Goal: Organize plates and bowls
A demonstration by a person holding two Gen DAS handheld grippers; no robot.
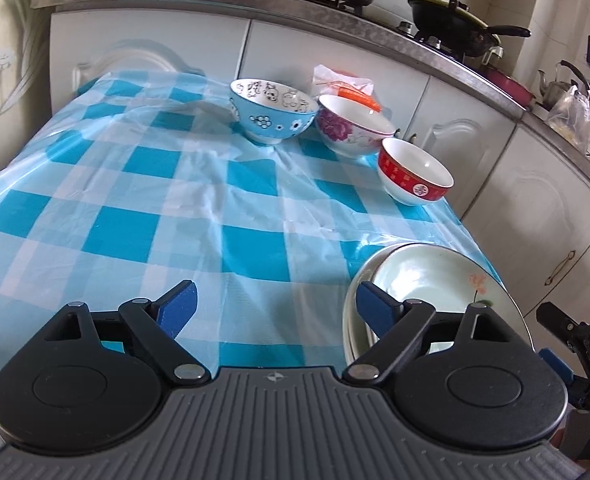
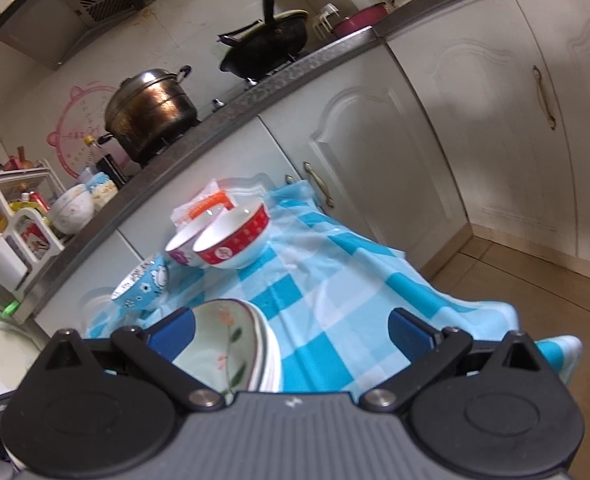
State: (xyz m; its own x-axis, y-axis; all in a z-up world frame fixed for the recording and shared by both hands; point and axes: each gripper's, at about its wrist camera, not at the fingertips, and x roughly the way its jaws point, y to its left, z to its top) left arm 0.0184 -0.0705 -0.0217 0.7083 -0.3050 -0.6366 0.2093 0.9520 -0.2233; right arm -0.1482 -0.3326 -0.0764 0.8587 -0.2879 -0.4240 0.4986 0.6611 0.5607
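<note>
The table (image 1: 143,184), under its blue checked cloth, carries everything; on its near right corner the stack of plates (image 1: 435,280) looks already gathered, with the flowered plate on top, so this part seems done; the three bowls are still apart at the far side, not nested: the blue bowl (image 1: 273,114), the floral bowl (image 1: 353,126) just beside it, and the red bowl (image 1: 413,172) nearer the edge; I judge that stacking them is what is left. The left gripper (image 1: 275,308) stands wide with nothing between the fingers, next to the plates; the right gripper (image 2: 295,332) is wide too, with the plate rim beside its left finger but not pinched.
</note>
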